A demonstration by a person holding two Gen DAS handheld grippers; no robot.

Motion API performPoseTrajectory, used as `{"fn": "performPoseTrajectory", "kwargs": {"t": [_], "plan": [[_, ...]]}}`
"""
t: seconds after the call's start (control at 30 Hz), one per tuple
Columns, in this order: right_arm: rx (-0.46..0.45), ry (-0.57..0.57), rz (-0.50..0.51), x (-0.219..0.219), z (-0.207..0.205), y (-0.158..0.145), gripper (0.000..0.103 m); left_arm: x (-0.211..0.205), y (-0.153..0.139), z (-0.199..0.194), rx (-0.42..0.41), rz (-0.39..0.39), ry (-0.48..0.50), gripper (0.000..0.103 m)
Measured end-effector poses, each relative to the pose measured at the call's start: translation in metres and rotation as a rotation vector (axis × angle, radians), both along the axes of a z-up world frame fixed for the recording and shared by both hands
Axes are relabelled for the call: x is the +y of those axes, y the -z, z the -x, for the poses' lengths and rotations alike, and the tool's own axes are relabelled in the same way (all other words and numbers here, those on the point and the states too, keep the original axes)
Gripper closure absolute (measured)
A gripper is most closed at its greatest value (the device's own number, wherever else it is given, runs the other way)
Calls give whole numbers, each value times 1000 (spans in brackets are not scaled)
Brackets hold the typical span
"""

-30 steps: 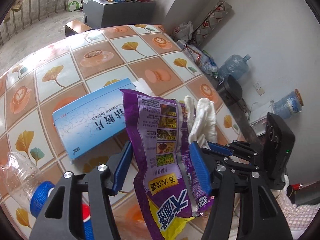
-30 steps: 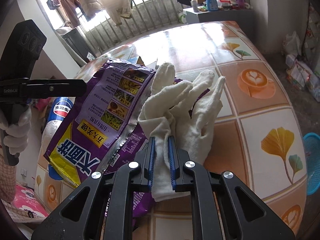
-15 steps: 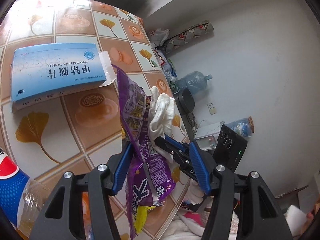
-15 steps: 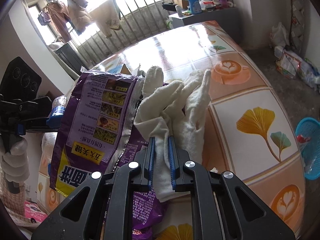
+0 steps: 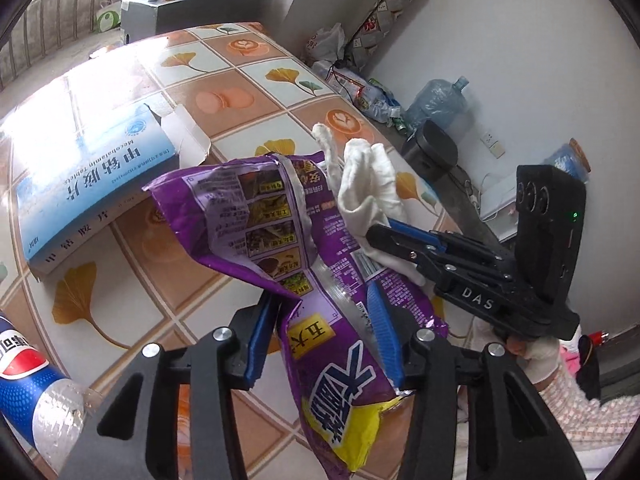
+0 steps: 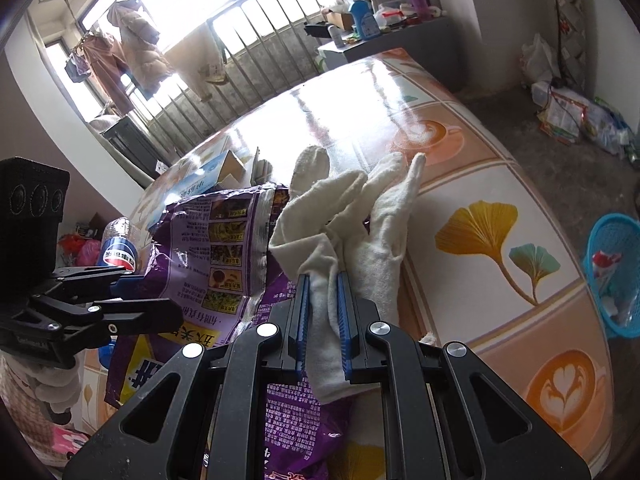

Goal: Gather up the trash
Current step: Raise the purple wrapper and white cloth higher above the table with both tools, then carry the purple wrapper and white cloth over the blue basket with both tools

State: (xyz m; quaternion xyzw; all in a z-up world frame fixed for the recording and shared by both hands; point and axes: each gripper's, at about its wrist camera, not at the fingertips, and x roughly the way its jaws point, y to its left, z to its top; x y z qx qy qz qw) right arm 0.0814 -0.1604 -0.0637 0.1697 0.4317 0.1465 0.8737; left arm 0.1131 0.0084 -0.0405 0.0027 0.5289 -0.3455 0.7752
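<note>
Tiled table [image 5: 256,80] w/ ginkgo leaf and coffee cup pattern. On it: blue box [image 5: 86,176], flap open; Pepsi bottle [image 5: 36,396] lying near the table edge.

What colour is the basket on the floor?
Blue basket, seen best in the right wrist view.

The tiled table [image 5: 248,60] spreads ahead, with a grey cabinet [image 5: 192,8] cluttered with bottles beyond its far end. A water jug [image 5: 436,100] stands by the wall [image 5: 520,40], ahead and right. Clothes [image 6: 132,44] hang at the barred window [image 6: 240,40], ahead and left.
</note>
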Motion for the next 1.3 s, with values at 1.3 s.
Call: {"fn": "performPoseTrajectory", "kwargs": {"t": [1.3], "plan": [[-288, 350, -193, -150, 59, -74, 92, -81, -88, -5, -344, 5, 33, 103]]}}
